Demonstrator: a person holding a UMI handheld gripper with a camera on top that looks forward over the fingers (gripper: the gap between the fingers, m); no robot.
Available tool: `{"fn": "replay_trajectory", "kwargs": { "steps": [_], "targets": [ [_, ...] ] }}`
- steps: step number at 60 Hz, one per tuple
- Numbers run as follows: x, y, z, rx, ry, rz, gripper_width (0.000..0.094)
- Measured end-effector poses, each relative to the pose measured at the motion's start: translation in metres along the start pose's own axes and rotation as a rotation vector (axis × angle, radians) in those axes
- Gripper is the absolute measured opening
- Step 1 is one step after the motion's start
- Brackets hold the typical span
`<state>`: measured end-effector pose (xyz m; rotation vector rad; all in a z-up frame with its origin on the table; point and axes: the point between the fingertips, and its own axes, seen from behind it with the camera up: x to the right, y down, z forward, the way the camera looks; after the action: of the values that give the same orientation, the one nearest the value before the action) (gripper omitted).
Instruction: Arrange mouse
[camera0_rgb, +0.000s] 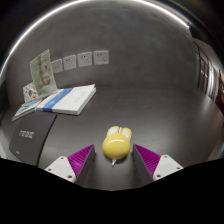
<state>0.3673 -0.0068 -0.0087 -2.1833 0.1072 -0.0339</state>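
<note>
Gripper (117, 160) level over table (150, 105), fingers flanking yellow mouse (118, 144).

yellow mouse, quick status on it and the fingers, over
Gripper fingers open, nothing held. Rounded yellow computer mouse on the dark table, between the fingertips, gap each side. White book stack off to the side, not in the way.

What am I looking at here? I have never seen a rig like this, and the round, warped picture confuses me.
A person carries a hand-held gripper, and the camera rides on it, looking forward along its two fingers. The purple pads are part of those fingers. A yellow mouse sits on the dark table between the open fingers, with a gap on either side, so nothing is held yet. Beyond it lies a stack of books, with papers on the wall behind. The wide lens causes the warping.
</note>
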Motion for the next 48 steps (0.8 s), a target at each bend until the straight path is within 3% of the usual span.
{"fn": "replay_trajectory", "kwargs": {
  "steps": [10,14,15,20,21,22,23,29,33,38,43,48],
  "targets": [
    [0.005,-0.015,0.021,-0.012,0.013,0.012,0.0794],
    [0.01,-0.018,0.028,-0.005,0.035,0.018,0.0679],
    [0.01,-0.018,0.026,-0.006,0.039,0.024,0.0581],
    [0.007,-0.021,0.026,-0.016,0.037,0.043,0.05],
    [0.007,-0.022,0.026,-0.015,0.036,0.053,0.0526],
    [0.008,-0.022,0.026,-0.017,0.037,0.067,0.0461],
    [0.007,-0.021,0.027,-0.016,0.04,0.084,0.0457],
    [0.015,-0.023,0.018,-0.012,0.101,0.08,0.0394],
    [-0.003,-0.047,-0.002,0.051,0.123,0.069,0.0388],
    [-0.059,-0.104,-0.048,0.194,0.112,0.055,0.0388],
    [-0.145,-0.157,-0.089,0.307,0.079,-0.001,0.0386],
    [-0.244,-0.172,-0.101,0.36,0.024,-0.054,0.0382]
  ]
}}
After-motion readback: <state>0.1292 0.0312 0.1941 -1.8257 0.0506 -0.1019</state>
